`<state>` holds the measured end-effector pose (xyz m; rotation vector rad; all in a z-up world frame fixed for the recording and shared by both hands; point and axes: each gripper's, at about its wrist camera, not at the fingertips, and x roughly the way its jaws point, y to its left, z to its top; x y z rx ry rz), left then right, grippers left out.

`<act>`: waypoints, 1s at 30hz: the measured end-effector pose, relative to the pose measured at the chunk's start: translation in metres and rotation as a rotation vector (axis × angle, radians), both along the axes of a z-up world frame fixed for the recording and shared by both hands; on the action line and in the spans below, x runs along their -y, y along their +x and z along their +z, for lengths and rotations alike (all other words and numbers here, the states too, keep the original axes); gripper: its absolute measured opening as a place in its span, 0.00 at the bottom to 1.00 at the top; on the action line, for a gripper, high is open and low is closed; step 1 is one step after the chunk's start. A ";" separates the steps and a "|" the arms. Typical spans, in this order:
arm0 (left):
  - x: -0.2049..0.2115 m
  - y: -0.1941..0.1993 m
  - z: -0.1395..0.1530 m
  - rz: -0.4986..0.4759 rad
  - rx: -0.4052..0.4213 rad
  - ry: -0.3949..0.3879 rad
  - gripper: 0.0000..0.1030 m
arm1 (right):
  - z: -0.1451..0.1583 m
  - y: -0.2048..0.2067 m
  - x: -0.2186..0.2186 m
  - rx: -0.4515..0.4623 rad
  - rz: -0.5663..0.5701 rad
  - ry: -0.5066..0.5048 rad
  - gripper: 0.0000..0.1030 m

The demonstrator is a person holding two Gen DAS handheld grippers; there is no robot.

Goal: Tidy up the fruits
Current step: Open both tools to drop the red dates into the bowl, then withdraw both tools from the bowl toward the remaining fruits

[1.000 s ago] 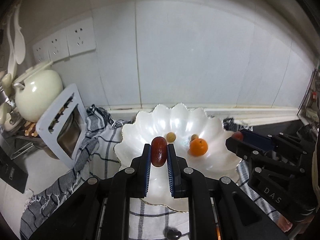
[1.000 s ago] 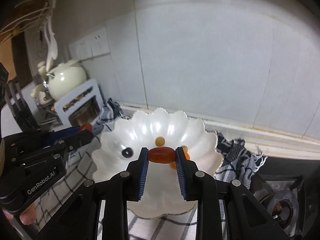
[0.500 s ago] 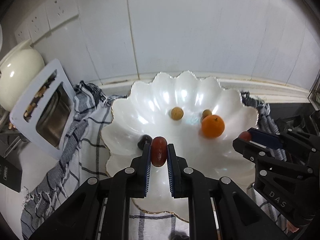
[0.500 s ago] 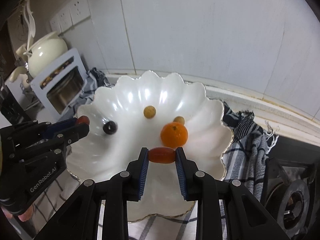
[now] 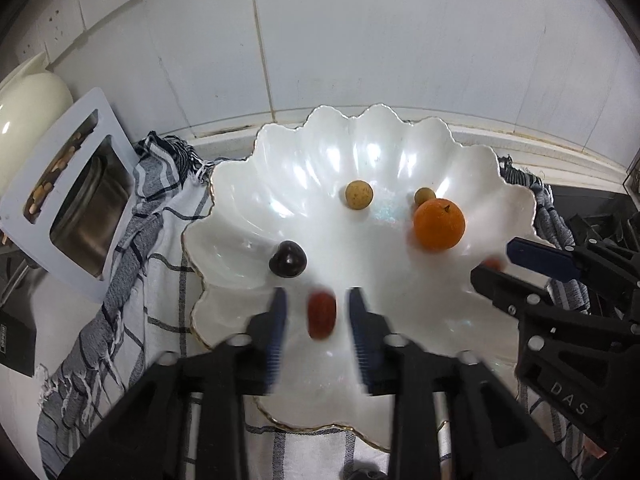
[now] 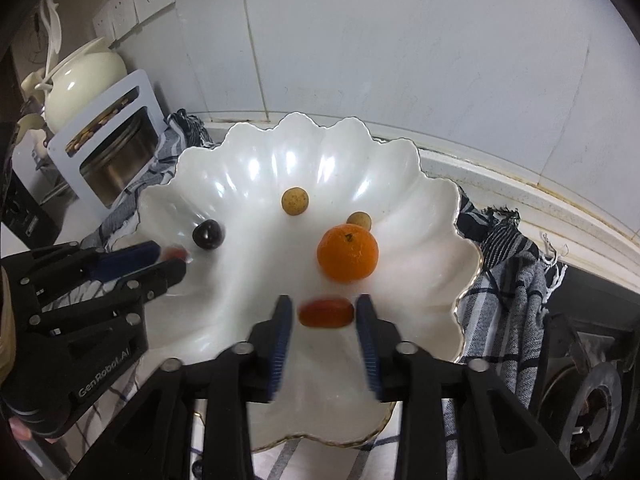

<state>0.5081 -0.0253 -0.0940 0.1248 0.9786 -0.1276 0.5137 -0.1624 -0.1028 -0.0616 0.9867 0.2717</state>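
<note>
A white scalloped bowl (image 5: 472,160) (image 6: 436,208) holds an orange (image 5: 439,224) (image 6: 347,253), a dark cherry (image 5: 287,259) (image 6: 207,234) and two small tan round fruits (image 5: 359,195) (image 6: 295,200). My left gripper (image 5: 320,312) is open over the bowl's near side; a red date (image 5: 321,316) sits blurred between its jaws, free of both pads. My right gripper (image 6: 325,312) is open too, with a second red date (image 6: 327,312) loose between its jaws, just in front of the orange.
A checked cloth (image 5: 132,264) lies under the bowl. A white rack with a metal jar (image 5: 72,200) and a cream teapot (image 6: 80,80) stand at the left by the tiled wall. A gas burner (image 6: 592,412) is at the right.
Both grippers moved down toward the bowl and opened. Each let go of its red date, which now sits loose between the spread jaws.
</note>
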 end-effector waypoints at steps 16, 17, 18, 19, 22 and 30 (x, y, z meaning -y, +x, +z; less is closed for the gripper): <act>-0.007 -0.045 0.038 0.032 0.158 0.088 0.56 | 0.032 -0.038 0.009 0.131 -0.016 -0.056 0.50; -0.008 -0.051 0.042 0.033 0.174 0.090 0.56 | 0.035 -0.042 0.010 0.143 -0.015 -0.053 0.50; -0.009 -0.056 0.045 0.029 0.186 0.089 0.56 | 0.039 -0.047 0.010 0.155 -0.016 -0.048 0.50; -0.010 -0.063 0.049 0.027 0.207 0.094 0.56 | 0.043 -0.052 0.011 0.170 -0.017 -0.040 0.50; -0.009 -0.079 0.060 0.036 0.262 0.120 0.56 | 0.054 -0.065 0.011 0.209 -0.013 -0.036 0.50; -0.014 -0.125 0.087 0.056 0.350 0.119 0.64 | 0.079 -0.106 0.010 0.311 0.000 -0.029 0.50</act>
